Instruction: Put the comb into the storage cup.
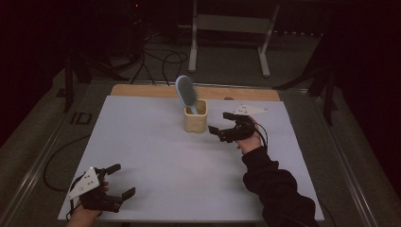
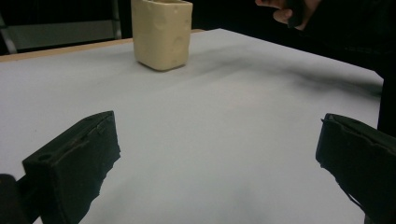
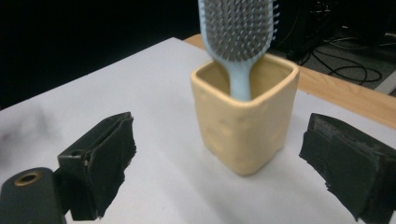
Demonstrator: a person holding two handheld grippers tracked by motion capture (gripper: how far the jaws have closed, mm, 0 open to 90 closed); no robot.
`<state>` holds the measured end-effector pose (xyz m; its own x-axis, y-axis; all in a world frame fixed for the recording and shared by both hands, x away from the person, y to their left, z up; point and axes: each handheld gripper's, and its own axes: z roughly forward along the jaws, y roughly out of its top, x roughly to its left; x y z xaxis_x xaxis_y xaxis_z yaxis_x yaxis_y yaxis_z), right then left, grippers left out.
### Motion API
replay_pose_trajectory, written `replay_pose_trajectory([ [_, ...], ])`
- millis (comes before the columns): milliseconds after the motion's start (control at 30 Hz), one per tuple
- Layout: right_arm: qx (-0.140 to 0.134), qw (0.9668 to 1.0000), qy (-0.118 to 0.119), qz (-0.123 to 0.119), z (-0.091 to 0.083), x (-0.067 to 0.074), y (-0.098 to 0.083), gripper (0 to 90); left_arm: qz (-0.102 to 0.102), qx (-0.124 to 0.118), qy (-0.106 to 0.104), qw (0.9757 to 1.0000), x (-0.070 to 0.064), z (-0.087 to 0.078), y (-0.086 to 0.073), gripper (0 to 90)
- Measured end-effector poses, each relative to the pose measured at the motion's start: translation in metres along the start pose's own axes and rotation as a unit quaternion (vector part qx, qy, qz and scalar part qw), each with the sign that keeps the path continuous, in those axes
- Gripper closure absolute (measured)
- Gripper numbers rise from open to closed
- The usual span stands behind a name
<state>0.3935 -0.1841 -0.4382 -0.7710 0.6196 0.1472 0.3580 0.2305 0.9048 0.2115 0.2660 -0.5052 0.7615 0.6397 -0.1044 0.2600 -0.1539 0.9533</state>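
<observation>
One cream square cup [image 1: 196, 117], upright at the far centre of the white table [image 1: 156, 151]. One light-blue hairbrush [image 1: 186, 92], handle down in the cup, head leaning left. Two grippers: right gripper [image 1: 221, 127], jaws apart, just right of the cup, empty; left gripper [image 1: 120, 180], jaws apart, near left corner, empty. Right gripper view adds the brush's bristles [image 3: 240, 28] and the cup's inside.

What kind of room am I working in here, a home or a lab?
Most likely a lab or recording setup, not a home: a bare white table in a dark room, loose cables on the floor behind it, and a metal stand frame. The cream cup with a hairbrush looks staged.
</observation>
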Motion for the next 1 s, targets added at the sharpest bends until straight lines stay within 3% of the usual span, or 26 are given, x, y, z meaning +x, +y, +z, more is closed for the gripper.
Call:
replay_pose_trajectory([
  [267, -0.013, 0.9999, 0.008, 0.003, -0.018, 0.007, -0.019, 8.9, 0.000, 0.001, 0.000, 1.0000, 0.000, 0.000, 0.000, 0.0],
  [700, 0.004, 0.9999, 0.005, -0.015, -0.041, 0.014, -0.052, 9.0, -0.001, 0.001, 0.000, 1.0000, 0.000, 0.000, 0.000, 0.0],
  [1000, 0.018, 0.9998, 0.004, -0.008, -0.064, 0.014, -0.078, 9.0, -0.001, 0.001, 0.001, 1.0000, -0.001, 0.001, 0.000, 0.0],
])
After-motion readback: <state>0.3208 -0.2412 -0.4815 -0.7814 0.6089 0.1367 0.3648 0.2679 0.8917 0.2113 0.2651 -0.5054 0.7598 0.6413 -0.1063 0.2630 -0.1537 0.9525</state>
